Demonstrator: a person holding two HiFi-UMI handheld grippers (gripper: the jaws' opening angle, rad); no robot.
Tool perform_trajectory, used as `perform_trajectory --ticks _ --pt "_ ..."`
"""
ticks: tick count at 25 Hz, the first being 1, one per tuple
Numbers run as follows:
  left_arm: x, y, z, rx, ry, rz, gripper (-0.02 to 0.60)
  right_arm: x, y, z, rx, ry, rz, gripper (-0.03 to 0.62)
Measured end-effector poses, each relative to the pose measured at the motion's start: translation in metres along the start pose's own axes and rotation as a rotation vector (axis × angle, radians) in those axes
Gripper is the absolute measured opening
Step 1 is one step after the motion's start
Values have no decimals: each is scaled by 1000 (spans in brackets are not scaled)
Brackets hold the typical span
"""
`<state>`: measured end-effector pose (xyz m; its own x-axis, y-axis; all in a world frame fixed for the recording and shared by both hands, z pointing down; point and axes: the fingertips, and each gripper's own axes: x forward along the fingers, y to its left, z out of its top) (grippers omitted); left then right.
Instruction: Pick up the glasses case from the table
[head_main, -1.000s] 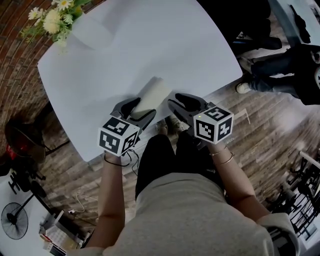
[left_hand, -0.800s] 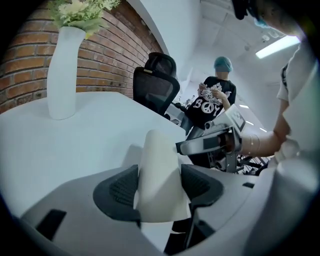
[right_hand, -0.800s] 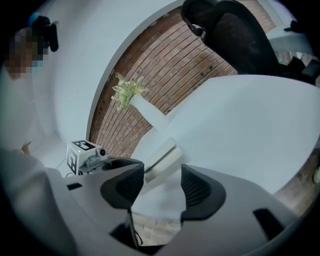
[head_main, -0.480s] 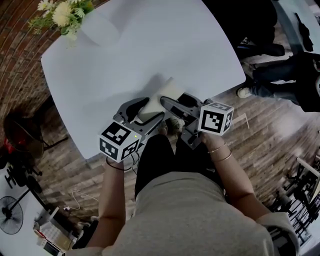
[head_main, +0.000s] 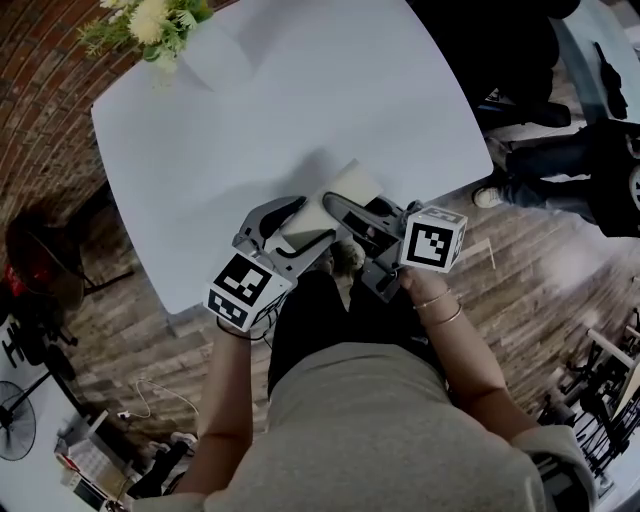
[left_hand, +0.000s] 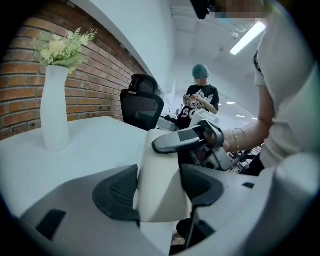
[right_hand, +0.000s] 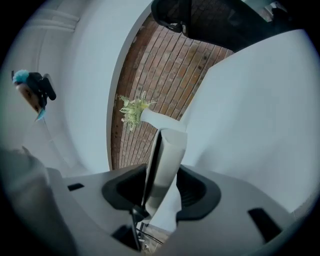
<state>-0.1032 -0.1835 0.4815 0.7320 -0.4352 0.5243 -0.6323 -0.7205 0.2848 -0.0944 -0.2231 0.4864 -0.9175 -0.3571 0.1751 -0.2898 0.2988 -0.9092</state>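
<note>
Left gripper clamps glasses case; right gripper closing on the case's edge between its jaws, thin bite, may twist out

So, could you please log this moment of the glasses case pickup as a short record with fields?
Object: cream glasses case, at the near edge of the table
Left gripper: shut on the case's sides
Right gripper: jaws closing, case between them
Background: white vase with flowers, brick wall
</note>
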Motion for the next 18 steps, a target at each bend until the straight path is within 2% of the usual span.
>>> perform_trajectory --ticks 6,11,18 --pt "0 -1 -2 6 -7 20 272 0 9 0 -67 16 -19 168" --pt "-5 -1 5 -5 -45 62 272 1 22 6 -108 1 -4 157" --pt "-21 1 20 -17 -106 153 272 1 43 19 -191 -18 4 152"
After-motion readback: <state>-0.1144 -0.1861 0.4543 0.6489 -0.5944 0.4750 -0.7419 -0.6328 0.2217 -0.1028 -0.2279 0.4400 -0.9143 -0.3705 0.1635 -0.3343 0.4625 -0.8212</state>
